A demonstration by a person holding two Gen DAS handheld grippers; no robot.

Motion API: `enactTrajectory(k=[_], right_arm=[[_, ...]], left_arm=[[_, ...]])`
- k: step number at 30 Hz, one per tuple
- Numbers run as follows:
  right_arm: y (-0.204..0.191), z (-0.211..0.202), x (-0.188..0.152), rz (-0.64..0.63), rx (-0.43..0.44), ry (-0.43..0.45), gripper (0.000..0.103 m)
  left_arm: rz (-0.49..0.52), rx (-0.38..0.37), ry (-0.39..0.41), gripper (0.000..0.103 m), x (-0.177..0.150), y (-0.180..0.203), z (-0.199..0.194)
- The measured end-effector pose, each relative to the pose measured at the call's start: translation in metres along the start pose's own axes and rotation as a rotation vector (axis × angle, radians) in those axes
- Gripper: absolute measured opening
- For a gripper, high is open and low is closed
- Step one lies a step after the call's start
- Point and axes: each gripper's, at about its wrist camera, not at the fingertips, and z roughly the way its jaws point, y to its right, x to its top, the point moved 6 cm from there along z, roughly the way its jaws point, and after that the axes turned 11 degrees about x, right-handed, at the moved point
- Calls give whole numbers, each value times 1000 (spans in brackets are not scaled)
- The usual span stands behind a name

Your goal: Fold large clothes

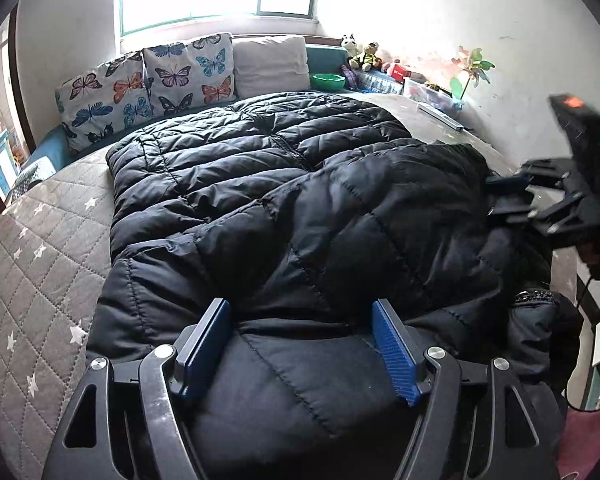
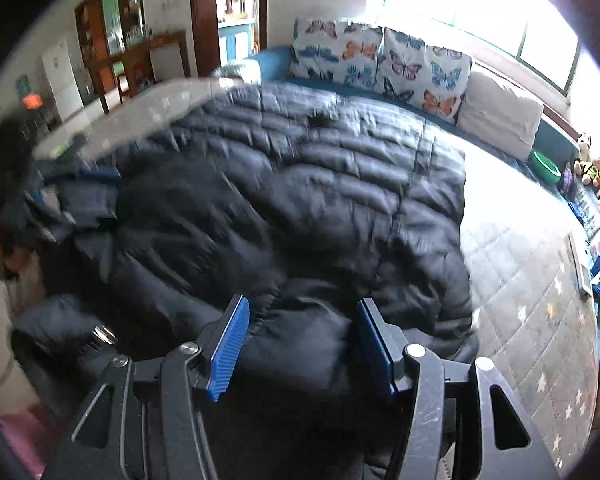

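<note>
Both my claws tilt steeply down over the black puffer jacket, which lies spread on the quilted bed. Left claw: jaws wide, blue pads astride the near hem, no pinch visible. Right claw: jaws about half apart above a bunched fold at the jacket's near edge, gripping nothing; view motion-blurred.

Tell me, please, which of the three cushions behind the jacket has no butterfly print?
The plain beige cushion, the one nearest the green bowl. The other two cushions both have coloured butterflies.
</note>
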Motion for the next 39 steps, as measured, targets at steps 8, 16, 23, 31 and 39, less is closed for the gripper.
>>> enactTrajectory(k=[8,16,23,31,39], right_arm=[[2,7,-6,0,2,-14,61],[9,11,-16,21,22,9,62],[8,14,-18,15,13,13,62],[9,12,-19,5,9,34,62],[6,7,-19,14,-4,32,63]], left_arm=[[18,23,-6,77,-2,2,1],[32,36,0,78,-3,4,2],[41,59,-4,78,-3,4,1],[123,44,19,78,-10,19,-58],[414,71,14,79,-83,82,-96]])
